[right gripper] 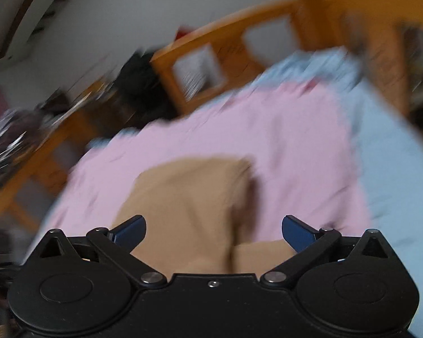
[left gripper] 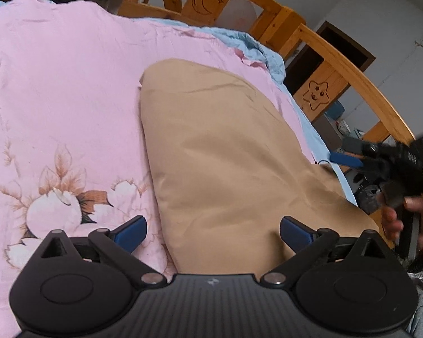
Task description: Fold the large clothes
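We see a tan garment (left gripper: 225,152), folded into a long smooth panel, lying on a pink floral quilt (left gripper: 56,98) spread over a light blue sheet (right gripper: 394,169) on a wooden bed frame (left gripper: 335,53). Left gripper (left gripper: 213,229): its blue fingers (left gripper: 131,232) are spread wide above the near end of the garment, gripping nothing. Right gripper (right gripper: 213,231): fingers likewise spread wide and empty over the garment; this view is motion-blurred. In the left wrist view, the right gripper appears at the right edge, held in a hand (left gripper: 409,219) beside the bed.
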Action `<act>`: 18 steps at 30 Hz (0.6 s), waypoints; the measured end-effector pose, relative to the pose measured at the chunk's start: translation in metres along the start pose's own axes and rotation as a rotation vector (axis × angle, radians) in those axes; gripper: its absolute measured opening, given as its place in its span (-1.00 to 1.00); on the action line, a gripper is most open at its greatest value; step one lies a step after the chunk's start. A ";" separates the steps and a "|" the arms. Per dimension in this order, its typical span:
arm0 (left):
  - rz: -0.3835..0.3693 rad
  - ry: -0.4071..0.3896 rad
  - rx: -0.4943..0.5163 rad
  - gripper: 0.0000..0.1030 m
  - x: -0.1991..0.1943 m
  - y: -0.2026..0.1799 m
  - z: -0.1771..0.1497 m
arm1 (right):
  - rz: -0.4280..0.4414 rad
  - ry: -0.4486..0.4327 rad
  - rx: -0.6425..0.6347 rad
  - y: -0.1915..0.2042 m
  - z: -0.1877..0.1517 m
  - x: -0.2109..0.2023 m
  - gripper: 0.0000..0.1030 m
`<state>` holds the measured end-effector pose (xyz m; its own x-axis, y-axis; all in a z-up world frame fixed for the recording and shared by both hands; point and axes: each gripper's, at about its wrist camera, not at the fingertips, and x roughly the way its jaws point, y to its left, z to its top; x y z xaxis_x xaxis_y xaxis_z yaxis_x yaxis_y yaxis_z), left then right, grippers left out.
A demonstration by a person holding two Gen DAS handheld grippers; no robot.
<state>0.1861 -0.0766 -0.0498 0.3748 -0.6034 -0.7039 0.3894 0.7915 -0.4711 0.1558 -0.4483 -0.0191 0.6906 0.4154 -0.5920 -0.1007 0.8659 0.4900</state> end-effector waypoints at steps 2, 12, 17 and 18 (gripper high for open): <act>-0.005 0.021 -0.004 0.98 0.007 0.002 -0.001 | 0.004 0.046 -0.023 0.003 0.009 0.019 0.99; -0.074 0.071 -0.110 0.99 0.034 0.022 0.004 | 0.079 0.324 0.078 -0.027 0.016 0.109 0.99; -0.093 0.087 -0.106 0.98 0.039 0.021 0.006 | 0.114 0.283 0.133 -0.032 0.016 0.110 0.99; -0.093 0.089 -0.107 0.97 0.039 0.021 0.007 | 0.109 0.280 0.130 -0.031 0.017 0.111 0.96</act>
<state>0.2150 -0.0847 -0.0835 0.2636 -0.6670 -0.6969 0.3249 0.7416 -0.5869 0.2471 -0.4336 -0.0890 0.4553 0.5796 -0.6759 -0.0582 0.7769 0.6270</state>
